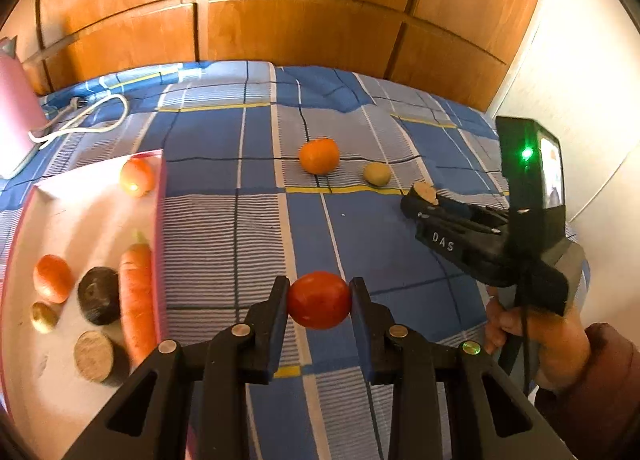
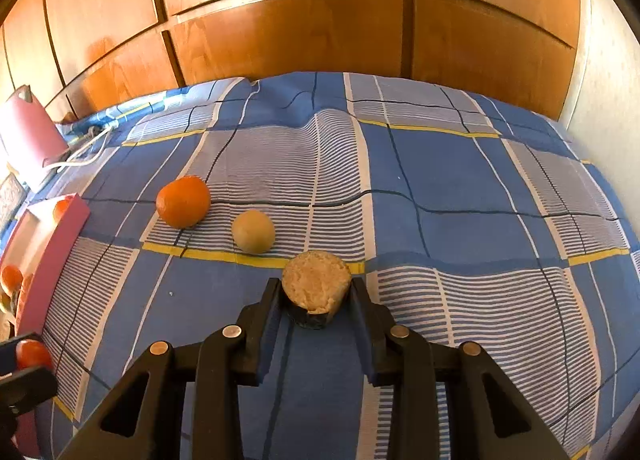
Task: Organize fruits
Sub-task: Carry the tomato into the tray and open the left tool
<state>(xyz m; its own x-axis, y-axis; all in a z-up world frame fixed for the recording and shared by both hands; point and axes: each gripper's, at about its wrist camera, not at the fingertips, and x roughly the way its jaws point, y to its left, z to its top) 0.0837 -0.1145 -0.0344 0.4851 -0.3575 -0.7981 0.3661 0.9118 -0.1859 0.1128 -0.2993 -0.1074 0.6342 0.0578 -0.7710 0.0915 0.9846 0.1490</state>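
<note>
My left gripper (image 1: 319, 300) is shut on a red tomato (image 1: 319, 300) and holds it above the blue checked bedsheet, just right of the pink tray (image 1: 160, 220). My right gripper (image 2: 316, 296) is shut on a cut dark-skinned fruit half (image 2: 316, 292) with a pale grainy face; it also shows in the left wrist view (image 1: 426, 193). An orange (image 2: 183, 201) and a small yellowish round fruit (image 2: 253, 230) lie on the sheet ahead of the right gripper. The tray holds a carrot (image 1: 136, 300), a dark round fruit (image 1: 99, 294), tomatoes and another cut half (image 1: 94, 356).
A wooden wardrobe (image 1: 280, 12) stands behind the bed. A pink box (image 1: 16, 108) and a white cable (image 1: 88, 116) lie at the far left. A white wall (image 1: 580, 80) borders the right side. The person's hand (image 1: 536, 344) holds the right gripper.
</note>
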